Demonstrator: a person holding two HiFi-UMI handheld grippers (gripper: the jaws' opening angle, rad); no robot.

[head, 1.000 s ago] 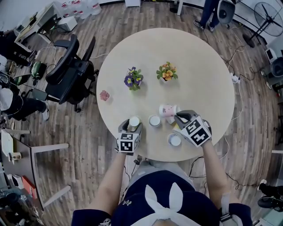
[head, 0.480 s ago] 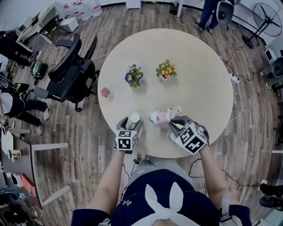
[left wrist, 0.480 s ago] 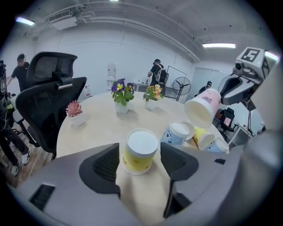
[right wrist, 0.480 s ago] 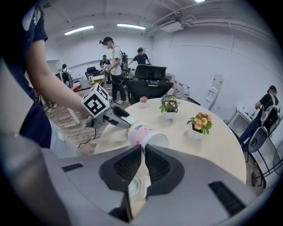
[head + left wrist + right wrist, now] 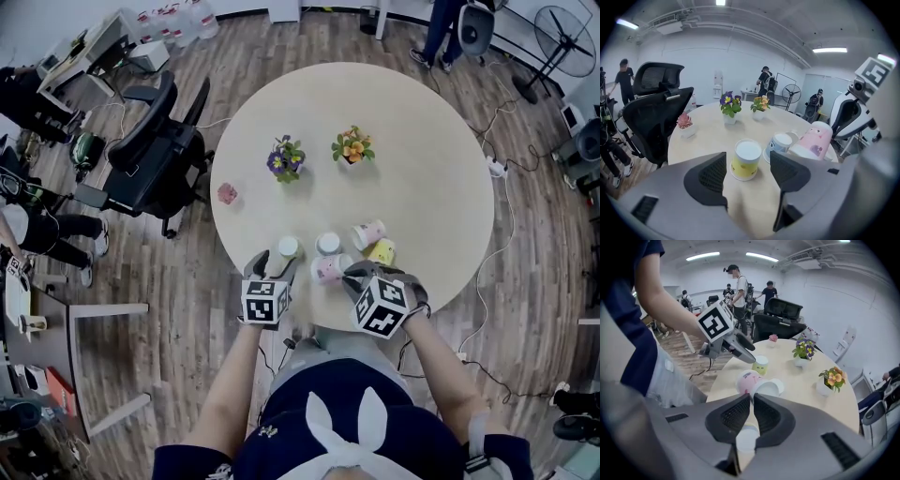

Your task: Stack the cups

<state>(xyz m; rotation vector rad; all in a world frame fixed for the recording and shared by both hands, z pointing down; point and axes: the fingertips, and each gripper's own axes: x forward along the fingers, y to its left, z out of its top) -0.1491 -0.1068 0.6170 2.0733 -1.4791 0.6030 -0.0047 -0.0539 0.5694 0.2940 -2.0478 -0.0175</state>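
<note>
Six cups point(image 5: 287, 247) point(image 5: 328, 244) point(image 5: 327, 271) point(image 5: 368, 234) point(image 5: 382, 251) point(image 5: 747, 440), three potted plants point(image 5: 286, 157) point(image 5: 352, 147) point(image 5: 225, 194), two claws point(image 5: 278, 263) point(image 5: 348, 273), one round table point(image 5: 427, 169).

Smooth matt pale tabletop point(image 5: 422, 159), wood plank floor point(image 5: 187, 281), paper cups point(image 5: 744, 164), ribbed dark fingers point(image 5: 712, 176)

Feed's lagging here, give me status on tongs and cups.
Left tongs open, yellow cup in front, untouched. Right tongs shut on pink cup rim, beside blue cup. Nothing in the way.

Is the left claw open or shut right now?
Open: the left claw has its jaws well apart, touching nothing; the yellow cup sits just beyond them.
</note>
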